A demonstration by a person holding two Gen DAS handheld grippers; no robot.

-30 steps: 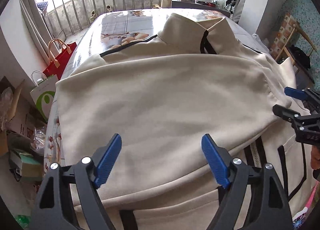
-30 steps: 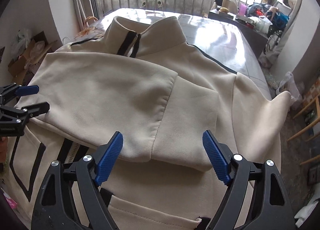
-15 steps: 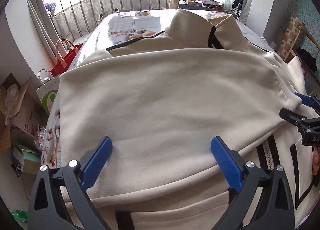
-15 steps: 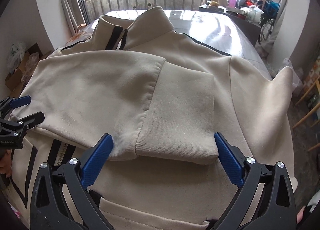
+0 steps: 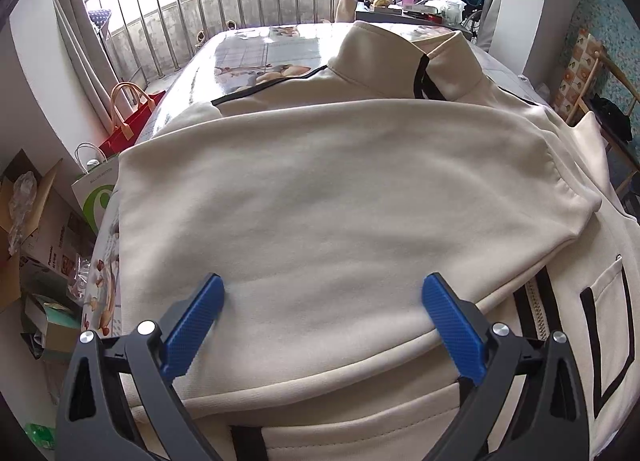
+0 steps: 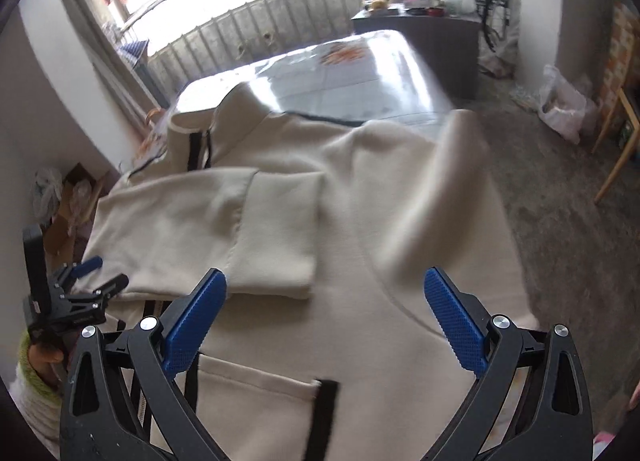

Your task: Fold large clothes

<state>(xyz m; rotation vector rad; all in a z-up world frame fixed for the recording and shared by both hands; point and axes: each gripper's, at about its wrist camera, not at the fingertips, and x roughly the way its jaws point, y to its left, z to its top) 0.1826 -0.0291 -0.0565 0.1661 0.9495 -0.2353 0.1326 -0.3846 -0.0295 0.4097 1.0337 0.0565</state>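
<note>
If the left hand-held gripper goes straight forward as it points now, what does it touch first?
Most likely the folded sleeve of the cream jacket. The open left hand-held gripper points right at this cloth, which fills the space between its fingers. The depth is unclear, so contact distance cannot be judged.

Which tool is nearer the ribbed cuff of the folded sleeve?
Right. The right tool hovers just short of the cuff; the left tool sits farther up the sleeve, near its lower edge.
</note>
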